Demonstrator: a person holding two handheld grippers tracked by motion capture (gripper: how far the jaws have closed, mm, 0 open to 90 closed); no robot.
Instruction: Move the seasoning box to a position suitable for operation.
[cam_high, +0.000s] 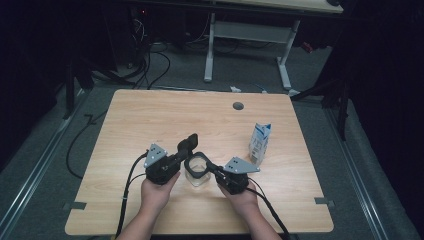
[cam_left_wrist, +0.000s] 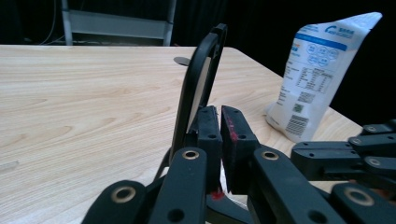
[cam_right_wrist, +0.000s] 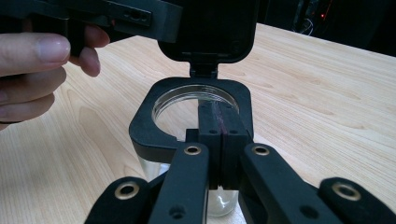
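Glass jar (cam_high: 196, 176) w/ hinged black lid (cam_high: 188, 143) raised upright, betw. both grippers: right gripper (cam_high: 212, 167) clamped on jar's black rim, left gripper (cam_high: 181, 156) nearly closed beside lid, lid's long axis vertical, nearer left.
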